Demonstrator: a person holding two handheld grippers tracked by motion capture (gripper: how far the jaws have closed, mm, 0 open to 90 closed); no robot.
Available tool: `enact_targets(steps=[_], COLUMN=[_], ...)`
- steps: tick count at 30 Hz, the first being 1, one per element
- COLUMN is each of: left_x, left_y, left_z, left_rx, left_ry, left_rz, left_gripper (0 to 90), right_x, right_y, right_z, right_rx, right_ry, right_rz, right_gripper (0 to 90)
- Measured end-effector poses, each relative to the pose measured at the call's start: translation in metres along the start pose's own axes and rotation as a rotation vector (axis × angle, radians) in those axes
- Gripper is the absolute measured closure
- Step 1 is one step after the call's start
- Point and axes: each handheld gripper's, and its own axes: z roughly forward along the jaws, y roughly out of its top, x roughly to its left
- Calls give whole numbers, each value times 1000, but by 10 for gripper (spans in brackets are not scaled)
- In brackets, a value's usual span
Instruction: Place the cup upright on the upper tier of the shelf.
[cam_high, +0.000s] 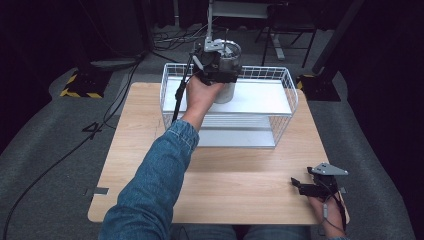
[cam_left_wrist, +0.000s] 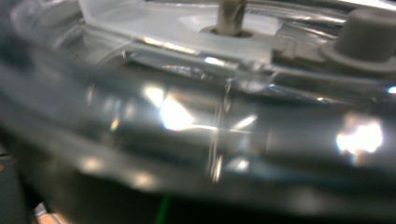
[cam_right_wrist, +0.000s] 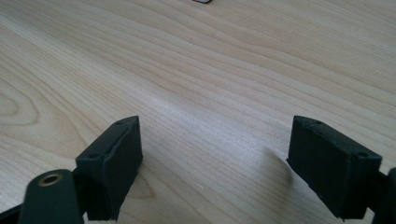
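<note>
A shiny steel container (cam_high: 229, 75) with a lid stands on the top shelf of a white wire rack (cam_high: 280, 95) at the far side of the wooden table (cam_high: 240, 175). My left gripper (cam_high: 218, 75) is at the container's upper part, one black jaw lying across its near side, shut on it. In the left gripper view the container's reflective wall (cam_left_wrist: 196, 140) is very close and blurred, with the lid's grey knob (cam_left_wrist: 369, 35) above it. My right gripper (cam_high: 306, 186) (cam_right_wrist: 215, 163) rests low over the table's near right corner, open, with bare wood between its jaws.
The rack has a white top shelf (cam_high: 260, 97) and a lower shelf (cam_high: 240, 135), both bare beside the container. Black stands and cables (cam_high: 175, 40) lie on the grey floor beyond the table.
</note>
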Motion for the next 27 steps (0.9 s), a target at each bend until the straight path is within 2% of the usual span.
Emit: enact_targets(steps=[4,9,15,19,21,22,27], left_x=[2,1,3,-1,-1,-3,-9], left_y=[-3,-4,-4,-2,-2,-2,-5], left_z=[-1,-10,-23,-40,-43,-53,-76], left_rx=[-4,-27,-42,-75,-76,-85,-102], left_ry=[-28,-16,-32,-38,-38,-46,-52], left_rz=[-21,13,19,31,33,44,54], left_gripper=[0,0,0,0,0,0,0], right_x=[0,0,0,0,0,-1,-4], right_y=[0,0,0,0,0,0,0], right_z=[0,0,0,0,0,0,1], right_rx=[2,1,2,3,2,8,16], right_ry=[0,3,3,7,7,15,32], right_rz=[-3,-4,-9,-5,-3,2,22], right_gripper=[182,183,182,182,182,182,182])
